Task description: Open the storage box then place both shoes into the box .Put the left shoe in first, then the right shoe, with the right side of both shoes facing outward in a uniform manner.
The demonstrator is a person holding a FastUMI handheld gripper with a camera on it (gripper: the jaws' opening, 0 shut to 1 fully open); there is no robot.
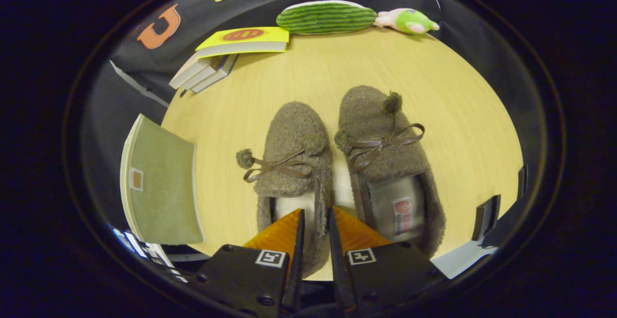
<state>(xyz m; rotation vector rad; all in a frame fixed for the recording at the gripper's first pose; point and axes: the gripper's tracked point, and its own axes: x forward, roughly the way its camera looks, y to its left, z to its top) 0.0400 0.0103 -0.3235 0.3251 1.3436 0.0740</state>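
Pinching the left shoe [294, 164] collar, fingers [299, 231] nearly pressed together; fuzzy wall could be slipped from if lifted.

Two fuzzy brown slippers, left shoe [292, 152] and right shoe [385, 156], lie side by side, upright, toes pointing away.

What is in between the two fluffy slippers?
Just bare wooden table, seen in the gripper view. The gripper pinches the inner side wall of the left slipper, beside the right slipper.
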